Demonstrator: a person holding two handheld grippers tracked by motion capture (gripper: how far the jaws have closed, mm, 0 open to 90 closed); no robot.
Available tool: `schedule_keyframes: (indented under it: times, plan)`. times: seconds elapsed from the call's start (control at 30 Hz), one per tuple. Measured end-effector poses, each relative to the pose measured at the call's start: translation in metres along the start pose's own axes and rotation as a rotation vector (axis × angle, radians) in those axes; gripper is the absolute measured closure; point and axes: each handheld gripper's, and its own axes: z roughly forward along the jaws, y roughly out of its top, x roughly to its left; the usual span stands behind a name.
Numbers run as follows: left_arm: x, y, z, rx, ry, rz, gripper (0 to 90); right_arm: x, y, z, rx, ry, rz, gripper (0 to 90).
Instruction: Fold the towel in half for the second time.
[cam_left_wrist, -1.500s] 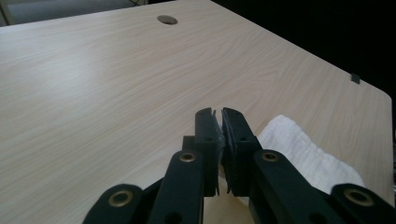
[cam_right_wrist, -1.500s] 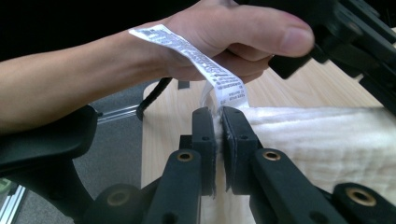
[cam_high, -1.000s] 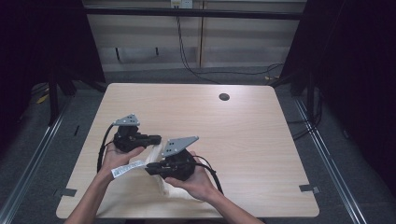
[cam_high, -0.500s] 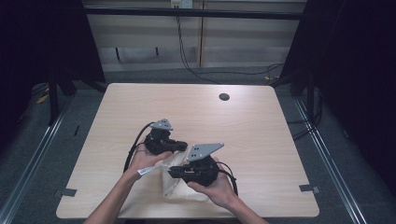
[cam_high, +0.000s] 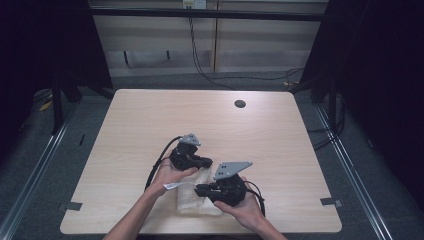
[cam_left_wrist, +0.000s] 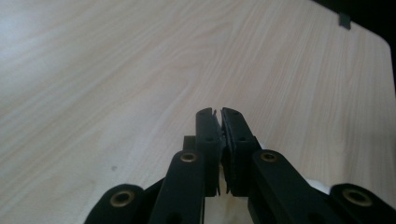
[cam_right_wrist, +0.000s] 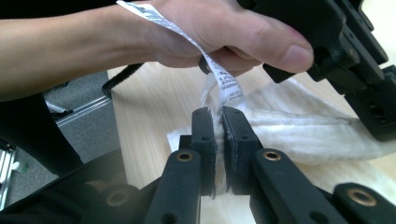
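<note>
The cloth (cam_high: 196, 196) lies folded near the table's (cam_high: 280, 140) front edge between your hands, your right gripper (cam_right_wrist: 218, 114) clamped on its edge beside the label (cam_right_wrist: 224, 79), your left gripper (cam_left_wrist: 219, 114) closed on cloth at its far end.

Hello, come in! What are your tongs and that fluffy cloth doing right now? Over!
Right tongs shut on the white cloth, by its printed label. Left tongs shut, cloth between them. Cloth bunched on the table. Nothing in the way.
</note>
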Motion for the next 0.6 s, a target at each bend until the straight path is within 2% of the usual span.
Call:
schedule_keyframes:
  times: [0.03,0.07,0.23,0.3,0.37,0.43,0.5,0.6]
  plan:
    - [0.001,-0.002,0.002,0.001,-0.009,-0.014,86.3,-0.001,-0.003,0.001,0.007,0.002,0.002,84.1]
    - [0.001,-0.004,0.005,0.014,-0.001,0.0,86.3,-0.001,-0.011,0.004,0.031,0.0,0.009,83.9]
    - [0.0,-0.007,0.018,0.05,-0.002,0.007,86.0,-0.003,-0.024,0.011,0.082,-0.005,0.018,83.4]
    - [0.0,-0.009,0.021,0.043,0.005,-0.001,85.6,-0.004,-0.027,0.012,0.096,-0.022,0.009,83.4]
    - [0.0,-0.01,0.021,0.045,-0.007,-0.005,85.2,-0.004,-0.029,0.011,0.099,-0.025,0.012,83.3]
    - [0.0,-0.01,0.02,0.071,0.005,0.016,84.4,-0.004,-0.034,0.008,0.113,-0.041,0.015,82.4]
    - [0.002,-0.011,0.019,0.043,-0.007,-0.006,84.1,-0.004,-0.037,0.007,0.114,-0.046,0.015,80.5]
    - [0.003,-0.013,0.021,0.058,-0.002,-0.014,83.3,-0.005,-0.04,0.008,0.13,-0.062,0.026,78.0]
